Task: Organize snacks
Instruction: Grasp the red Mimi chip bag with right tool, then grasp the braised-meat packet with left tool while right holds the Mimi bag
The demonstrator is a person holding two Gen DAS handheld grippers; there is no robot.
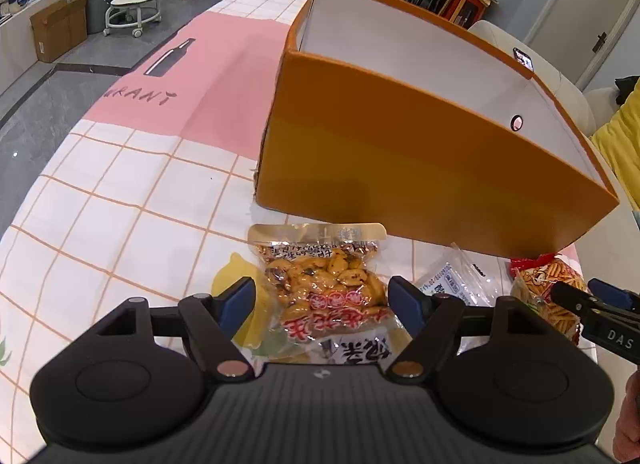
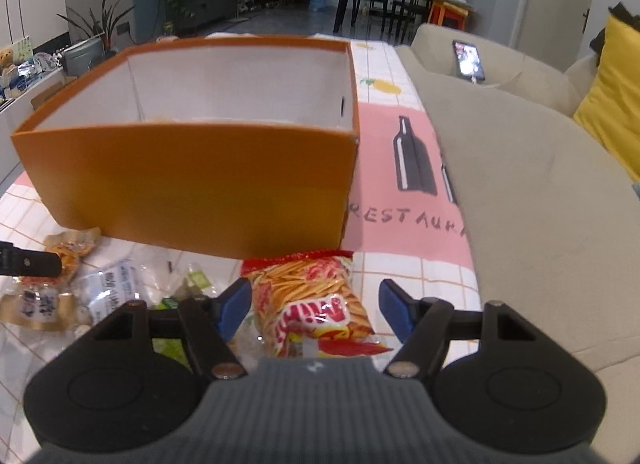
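Note:
A tall orange box (image 1: 400, 167) with a white inside stands on the checked tablecloth; its floor is hidden behind the near wall (image 2: 192, 183). In front of it lies a clear packet of yellow-brown nuts (image 1: 320, 288), between the wide-apart fingers of my left gripper (image 1: 322, 298), which is open and not pressing it. A red and yellow bag of crisp sticks (image 2: 316, 300) lies between the fingers of my right gripper (image 2: 315, 304), also open. The same bag (image 1: 548, 284) shows in the left wrist view, with a right gripper finger (image 1: 600, 300) beside it.
Several more packets, clear, white-labelled and green (image 2: 108, 288), lie left of the stick bag, one (image 1: 452, 280) between the two snacks. A beige sofa (image 2: 540, 183) borders the table on the right, with a phone (image 2: 468, 59) on it. The table edge (image 1: 48, 167) drops off at left.

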